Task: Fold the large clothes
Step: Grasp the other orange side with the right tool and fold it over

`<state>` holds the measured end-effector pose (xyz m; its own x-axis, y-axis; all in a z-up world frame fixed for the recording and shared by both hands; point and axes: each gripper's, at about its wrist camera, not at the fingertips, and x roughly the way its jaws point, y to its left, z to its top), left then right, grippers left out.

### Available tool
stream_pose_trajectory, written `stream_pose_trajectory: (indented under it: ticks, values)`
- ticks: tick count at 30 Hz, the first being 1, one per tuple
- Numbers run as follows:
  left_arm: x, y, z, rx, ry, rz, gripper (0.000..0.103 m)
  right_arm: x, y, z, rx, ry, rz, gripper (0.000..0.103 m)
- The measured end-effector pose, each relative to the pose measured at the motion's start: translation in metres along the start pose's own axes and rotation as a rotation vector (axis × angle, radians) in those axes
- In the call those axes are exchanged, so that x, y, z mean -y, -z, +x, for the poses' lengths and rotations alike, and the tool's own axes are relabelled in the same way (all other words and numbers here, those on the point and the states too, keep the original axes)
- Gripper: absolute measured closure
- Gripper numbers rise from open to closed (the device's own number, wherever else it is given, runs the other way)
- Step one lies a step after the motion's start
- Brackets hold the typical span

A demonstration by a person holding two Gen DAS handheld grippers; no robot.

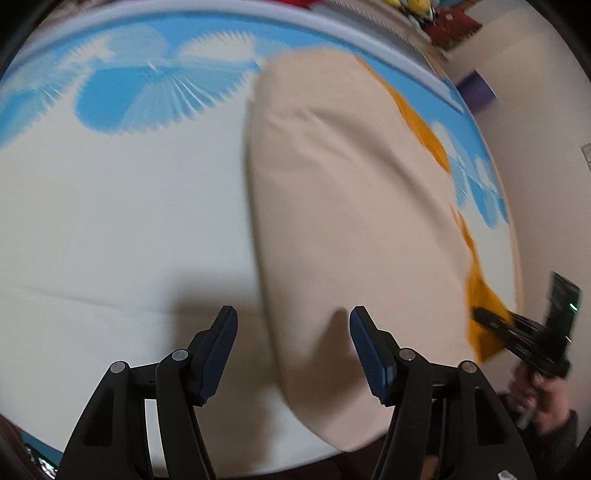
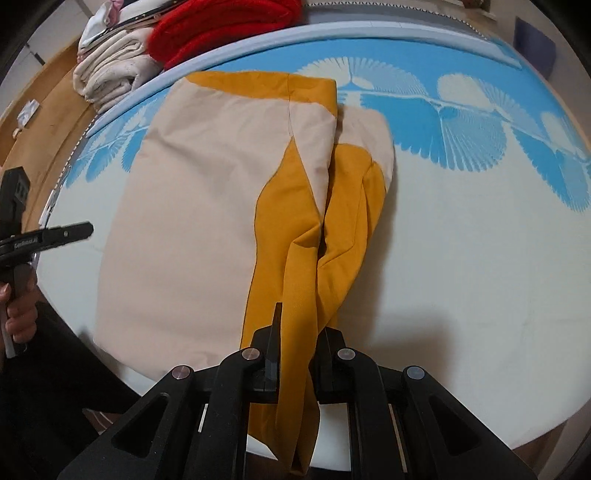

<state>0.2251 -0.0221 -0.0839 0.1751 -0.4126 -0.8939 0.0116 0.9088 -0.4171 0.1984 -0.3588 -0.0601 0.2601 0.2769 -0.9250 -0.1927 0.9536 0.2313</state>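
Here, in the left wrist view, the left gripper point(image 1: 293, 339) hovers with its jaws wide apart and nothing between them, just above the near edge of the garment point(image 1: 354, 206). The garment, cream with mustard-yellow panels, lies partly folded on the bed sheet point(image 1: 110, 221), which is white with a blue fan print. At the right edge of this view, the right gripper point(image 1: 491, 325) grips the yellow fabric near the garment's near corner. The view is slightly motion-blurred.

In the right wrist view, the right gripper point(image 2: 297, 343) is clamped on a bunched yellow sleeve point(image 2: 295, 280), whose end hangs below the jaws toward the bed edge. The cream body of the garment lies flat on the sheet to the left, with a second yellow sleeve point(image 2: 354, 206) folded beside the gripped one. The left gripper point(image 2: 79, 230) appears at the far left, clear of the cloth. A stack of folded cream linens point(image 2: 110, 77) and a red item point(image 2: 221, 29) sit beyond the bed.

Judged step: a sleeve is being folded in over the body. The next move likely calls for laying the gripped sleeve flat across the cream panel, with the left gripper pinning or taking the opposite edge.
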Motion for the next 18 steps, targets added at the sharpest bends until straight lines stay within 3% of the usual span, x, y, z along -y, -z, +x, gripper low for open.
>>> stream_pose_trajectory:
  ticks: [3,5,7,9,13,15,18]
  values:
    - [0.008,0.009,0.024,-0.102,-0.025,0.056,0.039,0.008,0.002,0.021,-0.099,-0.051,0.054,0.088]
    - [0.013,0.016,0.038,-0.162,-0.069,0.098,0.038,0.015,0.003,0.034,-0.151,-0.055,0.072,0.075]
    - [0.017,0.022,0.046,-0.197,-0.093,0.144,0.038,0.022,0.007,0.048,-0.194,-0.047,0.084,0.054]
    - [0.027,0.031,0.051,-0.226,-0.109,0.219,0.038,0.028,0.011,0.055,-0.202,-0.052,0.096,0.049]
    - [0.040,0.049,0.065,-0.302,-0.126,0.327,0.037,0.033,0.010,0.062,-0.211,-0.102,0.096,0.049]
    - [0.044,0.050,0.061,-0.308,-0.086,0.332,0.038,0.037,0.011,0.070,-0.221,-0.133,0.108,0.049]
    - [0.026,0.027,0.038,-0.223,0.057,0.168,0.038,0.043,0.012,0.080,-0.237,-0.148,0.123,0.049]
